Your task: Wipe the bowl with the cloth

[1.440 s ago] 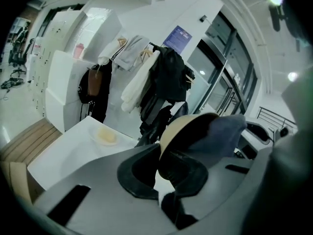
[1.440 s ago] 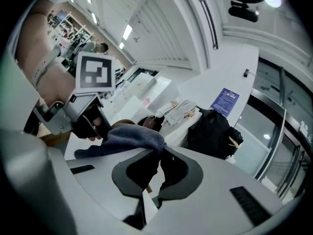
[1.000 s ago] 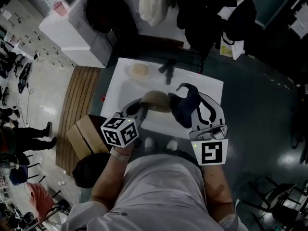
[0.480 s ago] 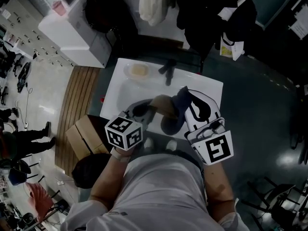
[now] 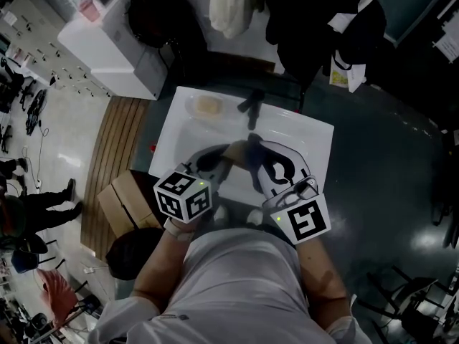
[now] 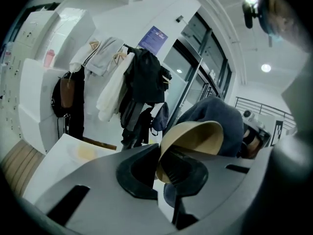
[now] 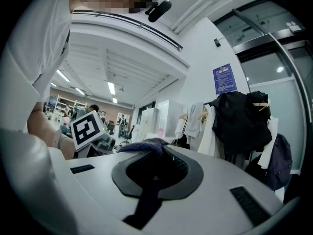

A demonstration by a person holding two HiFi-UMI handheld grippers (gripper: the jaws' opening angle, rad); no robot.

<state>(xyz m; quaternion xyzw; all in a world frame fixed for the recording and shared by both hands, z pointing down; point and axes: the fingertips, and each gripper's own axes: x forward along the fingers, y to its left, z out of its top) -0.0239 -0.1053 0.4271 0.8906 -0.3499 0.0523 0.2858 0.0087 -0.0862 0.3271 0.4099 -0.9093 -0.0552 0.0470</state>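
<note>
I'm gripping the tan bowl [image 6: 195, 138] by its rim in the left tongs [image 6: 159, 168], above the white worktop [image 5: 315, 138]. It is tipped steeply, its mouth facing back along those tongs. The right tongs [image 7: 156, 173] are clamping the dark blue cloth [image 7: 144, 146], which is lying against the bowl's far side.

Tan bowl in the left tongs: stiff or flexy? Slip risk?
Probably stiff: the bowl looks round and undeformed though the left tongs pinch only its rim. Likely light, since that rim grip carries it tilted. Might pivot if the cloth pushes hard against it.
</note>
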